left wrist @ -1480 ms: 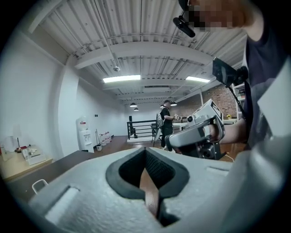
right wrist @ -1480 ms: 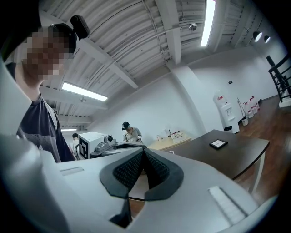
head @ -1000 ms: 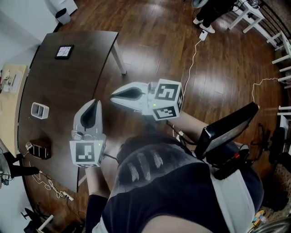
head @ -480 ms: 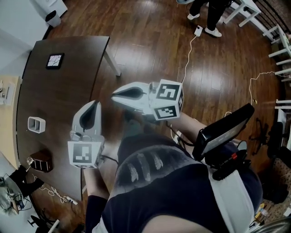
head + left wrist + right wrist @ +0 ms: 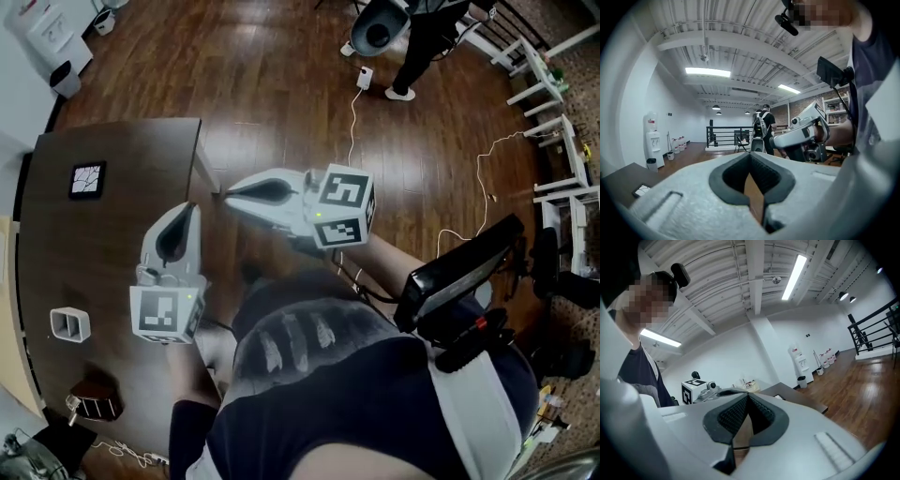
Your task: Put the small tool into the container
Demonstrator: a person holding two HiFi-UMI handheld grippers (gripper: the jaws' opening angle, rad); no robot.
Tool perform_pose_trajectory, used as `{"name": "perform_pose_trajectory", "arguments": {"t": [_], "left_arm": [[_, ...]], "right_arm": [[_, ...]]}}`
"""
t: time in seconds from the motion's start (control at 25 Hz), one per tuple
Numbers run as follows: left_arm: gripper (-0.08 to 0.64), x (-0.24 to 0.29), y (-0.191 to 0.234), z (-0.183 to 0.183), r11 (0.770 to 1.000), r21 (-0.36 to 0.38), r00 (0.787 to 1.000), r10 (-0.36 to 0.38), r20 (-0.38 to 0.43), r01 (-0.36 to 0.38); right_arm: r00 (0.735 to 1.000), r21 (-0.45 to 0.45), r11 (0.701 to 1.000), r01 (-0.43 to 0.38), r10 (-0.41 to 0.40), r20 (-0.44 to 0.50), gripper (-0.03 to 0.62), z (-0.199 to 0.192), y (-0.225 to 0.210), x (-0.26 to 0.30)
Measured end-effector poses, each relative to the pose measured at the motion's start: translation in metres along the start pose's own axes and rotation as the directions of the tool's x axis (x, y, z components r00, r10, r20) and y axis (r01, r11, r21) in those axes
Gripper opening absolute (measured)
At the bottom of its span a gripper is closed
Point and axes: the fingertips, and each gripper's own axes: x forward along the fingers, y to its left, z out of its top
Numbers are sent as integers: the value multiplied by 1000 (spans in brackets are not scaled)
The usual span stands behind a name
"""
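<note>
Head view: a wooden floor [image 5: 281, 84] spreads beneath a dark table [image 5: 103, 244] at the left, with the person standing at its corner. The left gripper [image 5: 190, 208] points along the table's edge, its jaws clenched on nothing. Beside it, the right gripper [image 5: 228, 194] points toward the table, likewise clenched and empty. Well apart from both, the white container [image 5: 70, 323] sits on the tabletop, a small brown object [image 5: 96, 399] near it. The small tool cannot be picked out.
</note>
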Motion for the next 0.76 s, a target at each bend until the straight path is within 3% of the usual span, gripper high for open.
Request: {"name": "perform_pose_trajectory", "arguments": {"t": [0.36,0.56,0.76], "left_arm": [[-2,47,13,16,1000,11,1000,-16,13,16],[-2,99,13,29,1000,12,1000,1,-3,-1],[-2,176,-17,47,999,28,999,-29,-18,30]], "right_arm": [[1000,-21,1000,1,0,14,0,24,-41,-6],[999,-39,999,3,-1,45,1,44,-89,-30],[998,-34,999,-11,13,58,0,65,-152,-78]]}}
